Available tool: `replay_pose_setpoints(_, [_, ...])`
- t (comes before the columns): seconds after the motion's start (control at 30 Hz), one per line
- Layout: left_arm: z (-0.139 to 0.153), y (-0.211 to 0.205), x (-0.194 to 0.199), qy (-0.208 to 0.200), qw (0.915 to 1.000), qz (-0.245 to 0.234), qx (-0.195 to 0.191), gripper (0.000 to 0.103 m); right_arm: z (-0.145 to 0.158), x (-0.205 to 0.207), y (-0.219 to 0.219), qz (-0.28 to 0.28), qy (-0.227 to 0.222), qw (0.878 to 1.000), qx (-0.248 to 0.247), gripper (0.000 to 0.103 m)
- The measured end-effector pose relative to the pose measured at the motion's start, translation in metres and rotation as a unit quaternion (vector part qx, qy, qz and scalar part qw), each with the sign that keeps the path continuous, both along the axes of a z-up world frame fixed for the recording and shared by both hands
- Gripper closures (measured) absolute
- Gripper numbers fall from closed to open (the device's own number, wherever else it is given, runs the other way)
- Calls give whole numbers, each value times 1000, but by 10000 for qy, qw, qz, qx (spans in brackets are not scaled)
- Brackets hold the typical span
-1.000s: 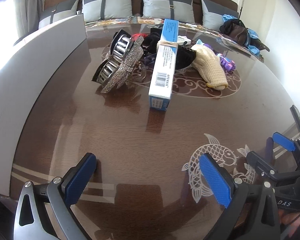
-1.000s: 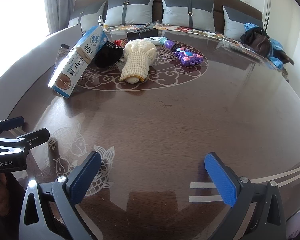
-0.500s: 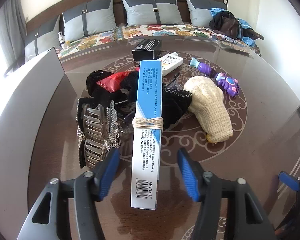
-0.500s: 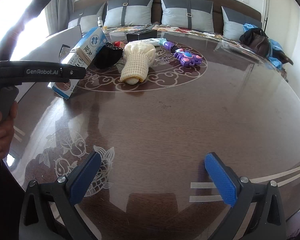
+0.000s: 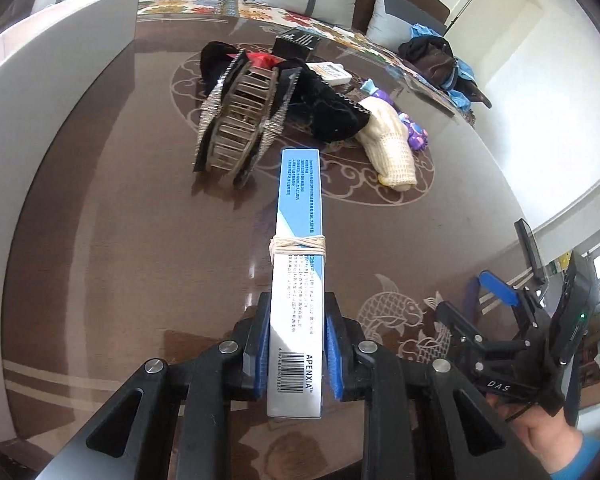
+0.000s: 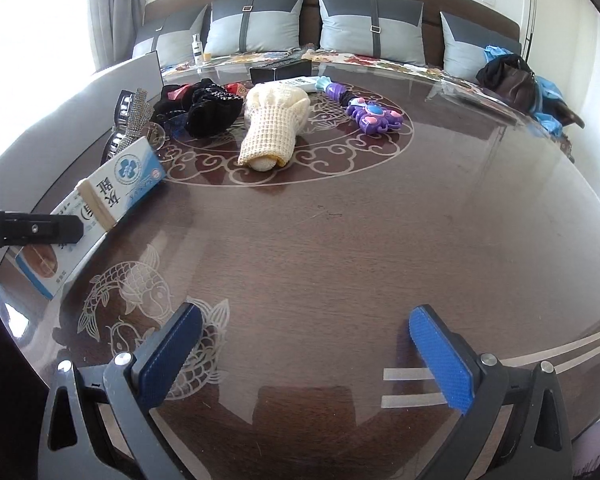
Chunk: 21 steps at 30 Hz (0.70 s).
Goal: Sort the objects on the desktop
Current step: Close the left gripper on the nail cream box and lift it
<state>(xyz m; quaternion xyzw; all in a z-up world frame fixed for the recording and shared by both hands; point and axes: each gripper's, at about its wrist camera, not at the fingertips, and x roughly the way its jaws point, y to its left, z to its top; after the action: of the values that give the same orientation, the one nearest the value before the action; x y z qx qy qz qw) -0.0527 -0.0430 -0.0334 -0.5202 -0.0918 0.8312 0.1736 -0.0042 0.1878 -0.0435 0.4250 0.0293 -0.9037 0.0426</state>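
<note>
One long box, one glove, one purple toy.

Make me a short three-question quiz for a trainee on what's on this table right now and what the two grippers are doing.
1. True or false: the left gripper is shut on the long blue and white cardboard box bound with a rubber band.
2. Which lies nearest the cream knitted glove? A) the purple plastic toy B) the black fabric bundle C) the black rectangular box
3. Fill in: the right gripper is ____ and holds nothing above the dark wooden table with fish inlays.

Key: 1 true; 2 B; 3 open.
</note>
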Motion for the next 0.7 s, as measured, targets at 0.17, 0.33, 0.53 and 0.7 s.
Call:
replay_pose_setpoints(0.17, [4,-29,-5,-22,9980,636,-2,56,0,0,0,2,18,10000,1,0])
replay_pose_setpoints(0.33, [17,-16,-6,318,9971,461,-524,33,0,1,0,7,67,10000,3,0])
replay_pose_setpoints(0.53, [25,-11,-17,588,9897,689,-1109,29,0,3,0,11,117,9999,-1,0])
replay_pose_setpoints(0.7, [17,-37,-20,334,9878,1102,-1050,29,-1,3,1,24,113,9999,-2,0])
